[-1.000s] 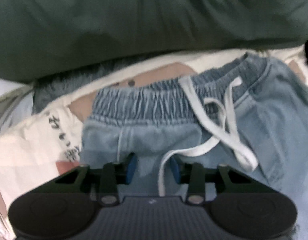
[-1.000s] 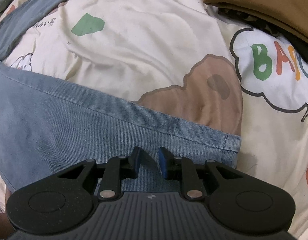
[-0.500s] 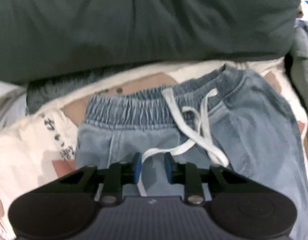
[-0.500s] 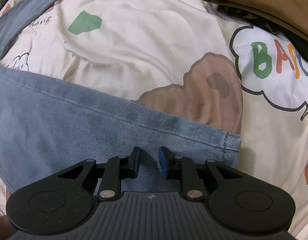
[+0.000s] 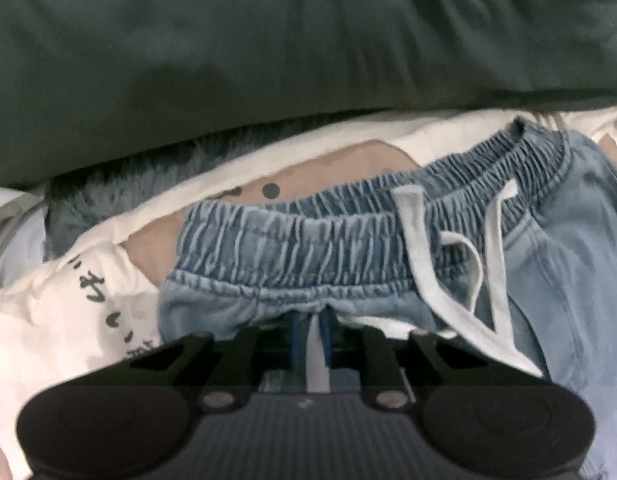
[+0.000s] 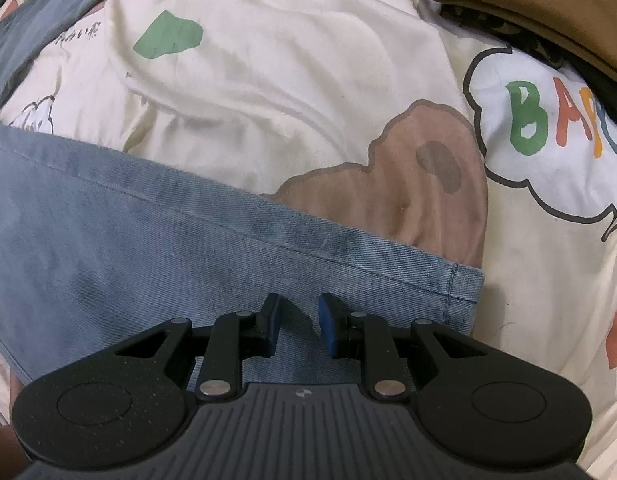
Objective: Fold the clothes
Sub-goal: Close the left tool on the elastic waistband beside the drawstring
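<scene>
My left gripper (image 5: pixel 310 340) pinches the light blue denim drawstring trousers (image 5: pixel 308 252) just below the elastic waistband; my right gripper (image 6: pixel 298 320) hovers spread above their hem on the cream cartoon-print bedsheet (image 6: pixel 268 60).

- We record one bed, covered by a cream sheet (image 6: pixel 268 80) printed with a brown bear shape, a green patch, small dark script and a speech bubble in coloured letters.
- On the sheet we list light blue denim trousers (image 6: pixel 128 240), one leg lying flat with its hem just beside the bear print; the elastic waistband (image 5: pixel 328 240) and white drawstring (image 5: pixel 424 264) rest near the sheet's far edge.
- We note a large dark green pillow or cushion (image 5: pixel 268 60) beyond the waistband.
- A brown folded garment (image 6: pixel 528 4) lies on darker clothing at the far right corner.
- A grey-blue cloth (image 6: pixel 24 40) crosses the far left corner.
</scene>
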The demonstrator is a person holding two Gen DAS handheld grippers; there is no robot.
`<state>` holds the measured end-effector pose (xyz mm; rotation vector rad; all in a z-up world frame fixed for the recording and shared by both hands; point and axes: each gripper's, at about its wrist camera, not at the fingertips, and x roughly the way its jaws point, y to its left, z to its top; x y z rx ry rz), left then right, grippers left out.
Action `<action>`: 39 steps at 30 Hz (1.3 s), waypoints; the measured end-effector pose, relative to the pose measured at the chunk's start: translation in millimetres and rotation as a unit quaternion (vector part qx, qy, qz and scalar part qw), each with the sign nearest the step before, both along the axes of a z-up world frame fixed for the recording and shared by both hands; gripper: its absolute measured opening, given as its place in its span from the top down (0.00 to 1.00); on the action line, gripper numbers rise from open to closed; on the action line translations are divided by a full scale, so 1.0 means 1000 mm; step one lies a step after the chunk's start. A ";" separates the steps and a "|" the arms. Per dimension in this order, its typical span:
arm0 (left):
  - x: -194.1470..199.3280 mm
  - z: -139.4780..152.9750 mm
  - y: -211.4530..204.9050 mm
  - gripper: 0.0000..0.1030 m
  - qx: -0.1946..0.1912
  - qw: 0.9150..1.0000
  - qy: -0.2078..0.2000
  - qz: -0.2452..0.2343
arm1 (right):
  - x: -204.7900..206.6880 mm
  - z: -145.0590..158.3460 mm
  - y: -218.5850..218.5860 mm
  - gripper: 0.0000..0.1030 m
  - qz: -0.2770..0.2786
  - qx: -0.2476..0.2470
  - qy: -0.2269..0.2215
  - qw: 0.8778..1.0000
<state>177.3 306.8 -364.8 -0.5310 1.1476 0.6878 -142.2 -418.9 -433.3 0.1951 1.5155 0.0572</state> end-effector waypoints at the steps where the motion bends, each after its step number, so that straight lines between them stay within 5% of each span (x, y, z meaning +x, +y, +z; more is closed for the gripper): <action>1: 0.001 0.000 -0.002 0.86 0.005 1.000 0.003 -0.004 | 0.000 0.000 0.001 0.72 0.003 -0.002 0.002 1.000; 8: 0.004 0.014 -0.014 0.80 0.018 0.999 0.019 -0.043 | -0.005 0.000 0.004 0.72 0.004 -0.005 -0.001 1.000; 12: -0.002 0.034 -0.019 0.53 -0.007 0.998 -0.009 -0.056 | -0.012 0.001 0.002 0.72 -0.004 0.000 -0.012 1.000; 15: -0.001 0.046 -0.025 0.51 -0.009 0.997 -0.035 -0.067 | -0.015 0.001 0.002 0.72 -0.006 0.003 -0.020 1.000; 25: 0.021 0.037 -0.012 0.61 -0.010 0.997 -0.070 0.012 | -0.010 0.002 -0.005 0.72 -0.003 0.010 -0.022 1.000; 32: 0.039 0.024 -0.009 0.63 0.002 0.998 -0.068 0.016 | 0.003 0.004 -0.017 0.72 0.000 0.010 -0.021 1.000; 39: 0.046 0.003 0.004 0.86 0.000 0.997 -0.054 0.060 | 0.002 0.005 -0.019 0.72 0.000 0.005 -0.018 1.000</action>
